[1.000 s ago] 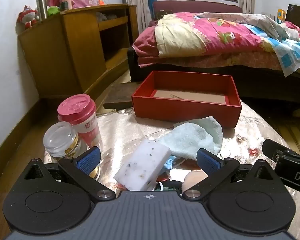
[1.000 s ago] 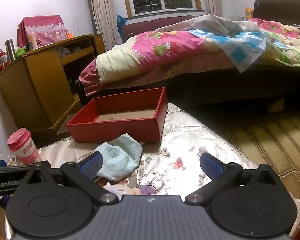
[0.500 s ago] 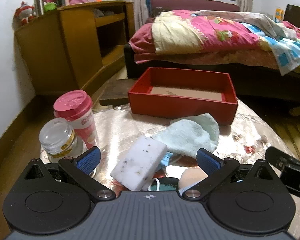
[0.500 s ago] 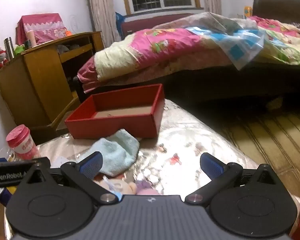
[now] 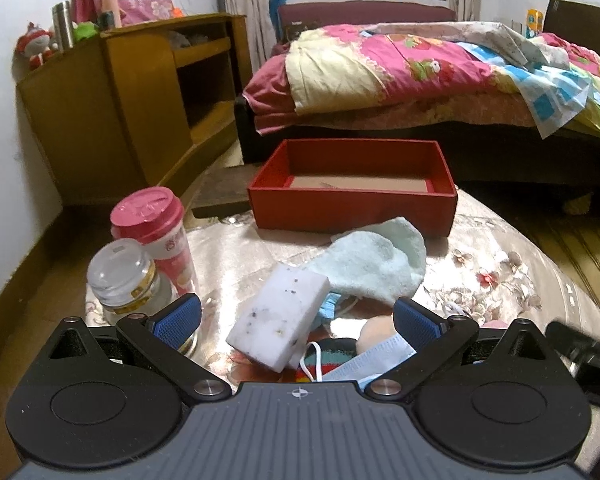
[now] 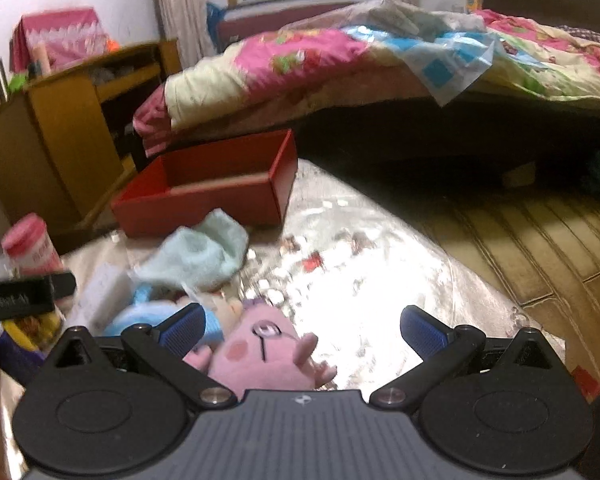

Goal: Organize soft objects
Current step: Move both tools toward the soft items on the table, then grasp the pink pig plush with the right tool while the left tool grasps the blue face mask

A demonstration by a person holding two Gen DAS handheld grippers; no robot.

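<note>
The shallow red cardboard box [image 5: 352,204] sits empty (nothing sorted); pale blue towel [image 5: 374,268], pink plush toy [image 6: 260,356] wait; both hand-held grippers [image 5: 296,316] [image 6: 300,326] spread.

Towel [image 5: 374,266]: my pale blue one, crumpled, just before the red box [image 5: 352,208].
Sponge [image 5: 278,322]: white, speckled, tilted, nearer than the towel.
Pink plush [image 6: 260,354]: nearest me, farthest from the box.
</note>
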